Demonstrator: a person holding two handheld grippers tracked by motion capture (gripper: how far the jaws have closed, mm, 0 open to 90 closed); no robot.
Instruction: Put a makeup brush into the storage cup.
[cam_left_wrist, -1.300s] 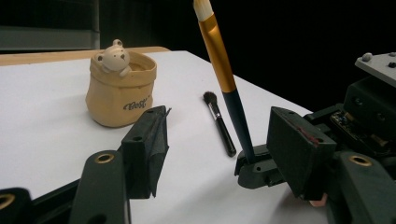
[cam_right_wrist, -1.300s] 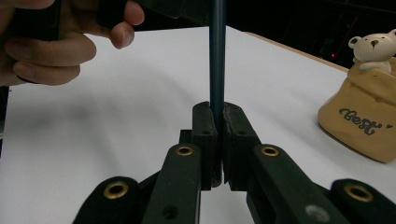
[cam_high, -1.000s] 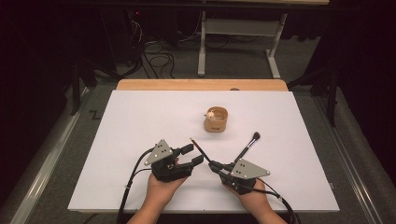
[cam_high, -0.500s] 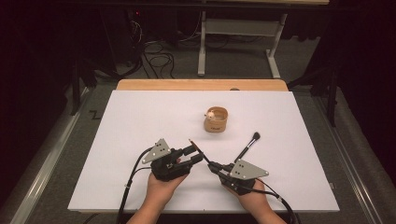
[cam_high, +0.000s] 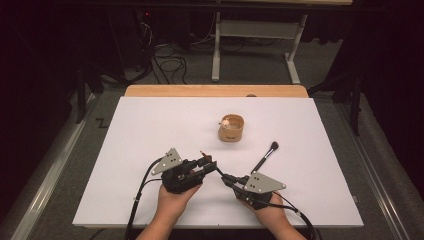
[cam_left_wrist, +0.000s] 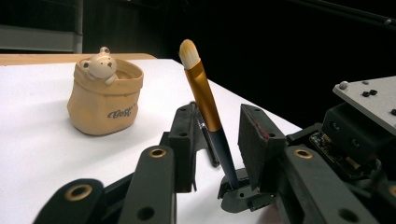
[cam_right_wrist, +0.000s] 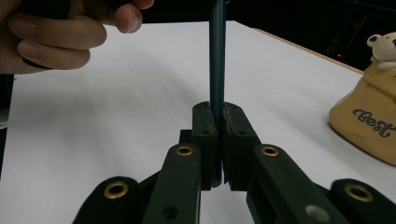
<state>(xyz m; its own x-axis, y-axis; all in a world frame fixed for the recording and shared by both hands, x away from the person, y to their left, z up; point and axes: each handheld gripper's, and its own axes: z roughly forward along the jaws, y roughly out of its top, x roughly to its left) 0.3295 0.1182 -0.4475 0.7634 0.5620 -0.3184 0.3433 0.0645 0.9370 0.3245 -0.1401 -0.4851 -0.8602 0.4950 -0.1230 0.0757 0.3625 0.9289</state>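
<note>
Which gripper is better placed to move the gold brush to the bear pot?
Right, probably: the right gripper is clamped on the gold brush handle. The left gripper has just been closing its jaws around it, but gaps remain beside both pads.

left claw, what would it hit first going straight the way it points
Likely the brush gripped by the right claw: it already stands between the left claw's jaws, which have just been closing.
</note>
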